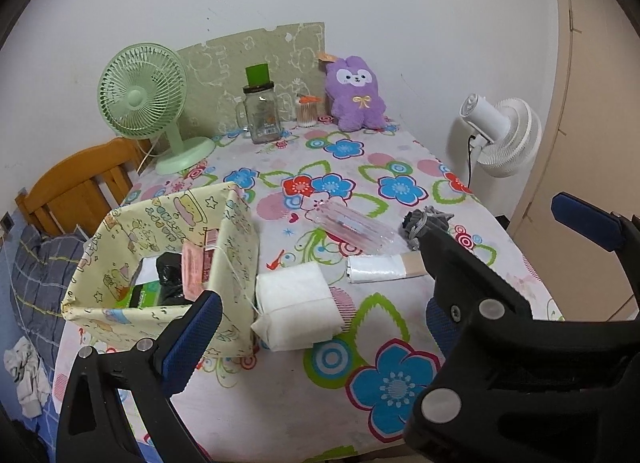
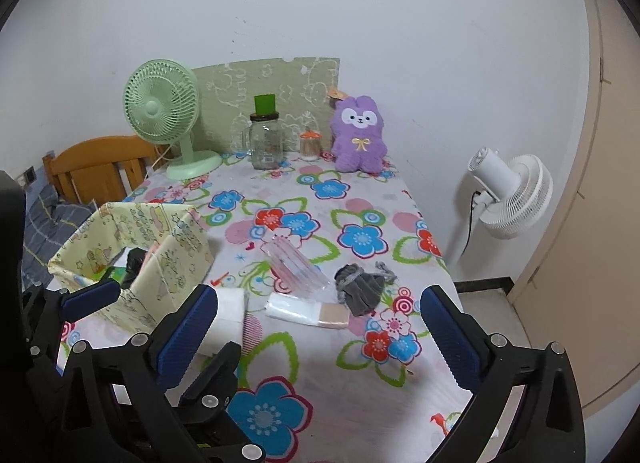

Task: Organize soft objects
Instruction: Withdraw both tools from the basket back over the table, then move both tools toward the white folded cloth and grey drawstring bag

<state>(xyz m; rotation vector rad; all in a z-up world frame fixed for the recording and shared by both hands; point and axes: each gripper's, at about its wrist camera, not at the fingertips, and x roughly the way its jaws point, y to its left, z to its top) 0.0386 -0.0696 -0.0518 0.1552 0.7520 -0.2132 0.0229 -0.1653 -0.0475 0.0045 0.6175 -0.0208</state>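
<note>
Approach step, by the look of it: both grippers poised above the near edge of the table (image 2: 280, 351), nothing held.

Right gripper (image 2: 318, 333): jaws wide apart, empty, aimed toward the near-middle of the tabletop. Left gripper (image 1: 320, 331): jaws spread, nothing between the pads, hanging over the white pack (image 1: 296, 307) just beside the bin (image 1: 160, 231).

Soft things still out on the cloth: white pack near the front edge, touching the bin's right wall; grey pouch (image 2: 358, 289) toward the right edge; flat wrapped pack (image 2: 306, 313) between the two, just beside the pouch; clear pink packet (image 2: 294, 265) a little further in. Bin at the left edge, open-topped, already holding a black bundle and some small packets.

Next move, judged: lowering onto one loose item, likely the white pack under the left gripper, closing gently so as not to crush it, then lifting over the bin wall.

Far edge against the wall: green fan (image 2: 164, 119), jar (image 2: 266, 141), small swab tub, purple plush (image 2: 360, 135). Floral cloth covering the tabletop. Wooden chair off the left edge, white fan (image 2: 508, 195) on the floor at right, beige door beyond.
</note>
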